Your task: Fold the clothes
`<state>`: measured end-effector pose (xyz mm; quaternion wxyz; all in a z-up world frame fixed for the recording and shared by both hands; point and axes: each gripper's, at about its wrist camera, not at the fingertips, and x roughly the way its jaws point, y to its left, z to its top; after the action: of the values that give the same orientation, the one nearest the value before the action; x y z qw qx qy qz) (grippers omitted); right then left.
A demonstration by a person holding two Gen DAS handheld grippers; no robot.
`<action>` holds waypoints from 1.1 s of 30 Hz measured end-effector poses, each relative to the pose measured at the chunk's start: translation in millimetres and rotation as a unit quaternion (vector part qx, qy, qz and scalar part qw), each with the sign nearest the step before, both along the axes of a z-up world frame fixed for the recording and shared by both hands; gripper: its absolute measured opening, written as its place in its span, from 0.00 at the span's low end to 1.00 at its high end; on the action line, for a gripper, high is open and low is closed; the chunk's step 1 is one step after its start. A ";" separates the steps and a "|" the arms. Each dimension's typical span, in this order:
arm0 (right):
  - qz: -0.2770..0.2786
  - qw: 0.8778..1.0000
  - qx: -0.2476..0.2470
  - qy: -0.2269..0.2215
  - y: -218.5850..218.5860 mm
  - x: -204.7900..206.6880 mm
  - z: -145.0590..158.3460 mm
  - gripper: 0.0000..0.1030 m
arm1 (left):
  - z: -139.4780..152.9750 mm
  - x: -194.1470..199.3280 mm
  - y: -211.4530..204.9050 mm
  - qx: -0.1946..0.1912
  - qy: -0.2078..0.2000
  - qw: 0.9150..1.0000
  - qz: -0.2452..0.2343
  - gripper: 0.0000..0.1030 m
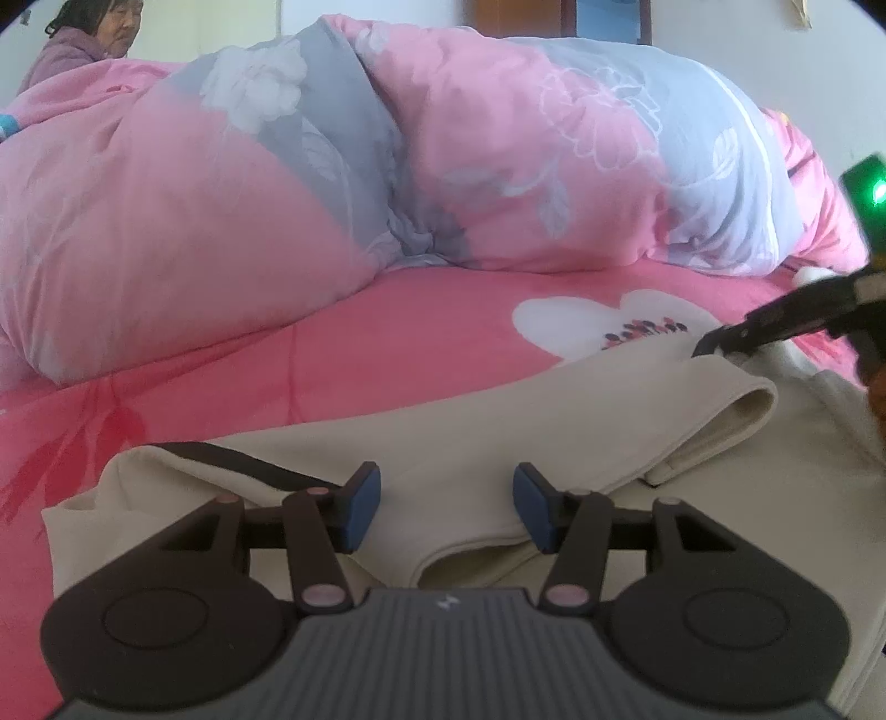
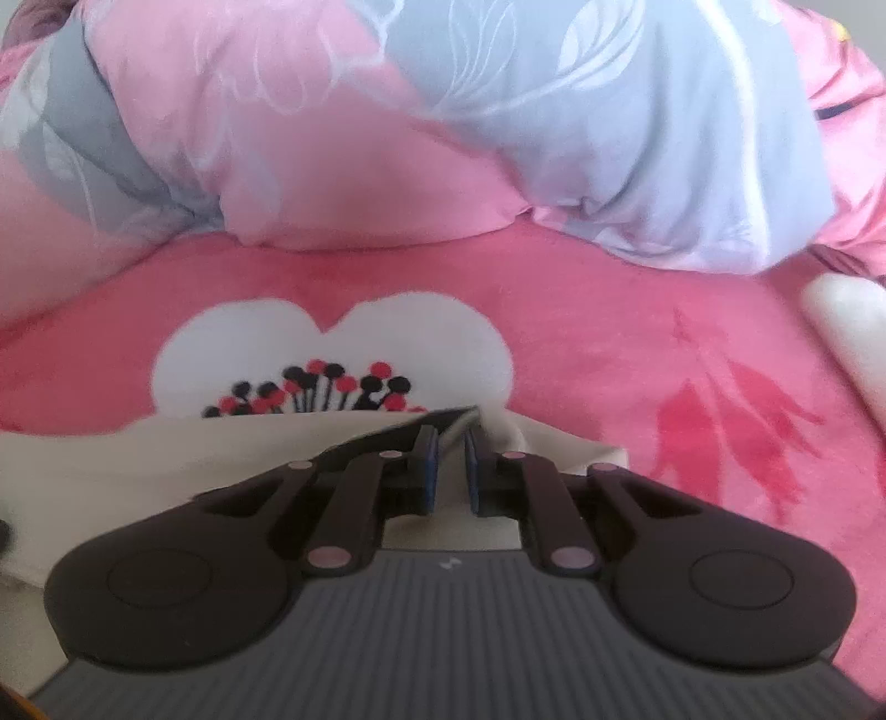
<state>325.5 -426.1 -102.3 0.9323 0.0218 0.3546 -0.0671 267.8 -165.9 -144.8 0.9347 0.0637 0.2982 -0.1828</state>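
Lying flat on a pink bed sheet [image 1: 343, 354] — a beige garment [image 1: 554, 421], with a folded sleeve [image 1: 714, 426] turned across its body and a dark band at its left edge. Hovering over the near part of the garment, the left gripper [image 1: 446, 512], its 2 blue pads standing apart with only cloth below them, nothing between. Pinched together on the garment's far edge, the right gripper [image 2: 449, 462], lifting a small peak of beige cloth just in front of the white flower print [image 2: 332, 354].

Beyond the garment, open sheet up to a bunched pink and grey quilt [image 1: 387, 166], which closes the far side. To the left of the garment, also free sheet.

Seen only from the left wrist: a person [image 1: 83, 44] sitting behind the quilt at the far left, and the right gripper's black fingers coming in from the right edge. Seen only from the right wrist: a white object [image 2: 847, 327] on the sheet at the right — too blurred to name — and the red leaf print [image 2: 731, 410] beside the garment's corner.
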 end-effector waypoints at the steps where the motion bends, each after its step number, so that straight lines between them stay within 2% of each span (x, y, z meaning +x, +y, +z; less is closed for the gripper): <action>1: 0.013 1.000 0.006 -0.013 5.5 -9.4 7.2 0.09 | 0.0 -0.1 0.0 0.000 0.000 1.000 0.001 0.53; 6: 0.094 0.992 0.046 -0.063 37.4 -54.2 32.0 0.09 | 0.2 -0.5 1.3 -0.006 0.002 1.000 0.004 0.53; 8: 0.128 0.989 0.045 -0.050 53.2 -61.4 21.9 0.09 | 0.0 -0.6 1.8 -0.008 0.003 1.000 0.004 0.53; 10: 0.140 0.990 0.016 -0.010 67.1 -58.6 -5.2 0.10 | 0.0 -0.4 2.1 -0.009 0.004 1.000 0.004 0.53; 13: 0.139 0.990 0.009 -0.020 69.3 -61.8 -8.6 0.10 | 0.6 -0.8 3.0 -0.011 0.005 1.000 0.005 0.53; 15: 0.118 0.991 0.062 -0.012 63.7 -63.4 6.7 0.12 | 0.6 -1.0 3.2 -0.012 0.005 1.000 0.006 0.53; 16: 0.122 0.989 0.082 -0.025 63.5 -68.4 12.8 0.12 | 0.5 -1.1 3.3 -0.012 0.005 1.000 0.006 0.53; 18: 0.136 0.986 0.083 -0.054 73.1 -85.8 24.8 0.12 | 0.4 -1.3 3.2 -0.012 0.005 1.000 0.006 0.53; 20: 0.157 0.984 0.063 -0.062 84.4 -95.8 22.6 0.12 | 0.2 -1.6 3.1 -0.013 0.004 1.000 0.007 0.53; 23: 0.153 0.985 0.077 -0.028 84.9 -89.0 -13.6 0.12 | 0.0 -1.6 3.0 -0.013 0.006 1.000 0.008 0.53; 24: 0.152 0.983 0.092 -0.046 79.5 -90.0 -20.3 0.12 | 0.1 -1.7 3.0 -0.013 0.006 1.000 0.008 0.53; 26: 0.146 0.982 0.115 -0.045 73.2 -88.4 -17.0 0.12 | 0.2 -1.8 3.1 -0.013 0.005 1.000 0.008 0.53; 33: 0.148 0.983 0.094 -0.052 78.8 -93.3 -19.4 0.12 | 0.1 -2.2 3.0 -0.013 0.005 1.000 0.009 0.53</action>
<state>232.2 -347.3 -121.7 0.9428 0.0601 0.3100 0.1067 265.5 -162.9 -144.7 0.9356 0.0475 0.3010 -0.1782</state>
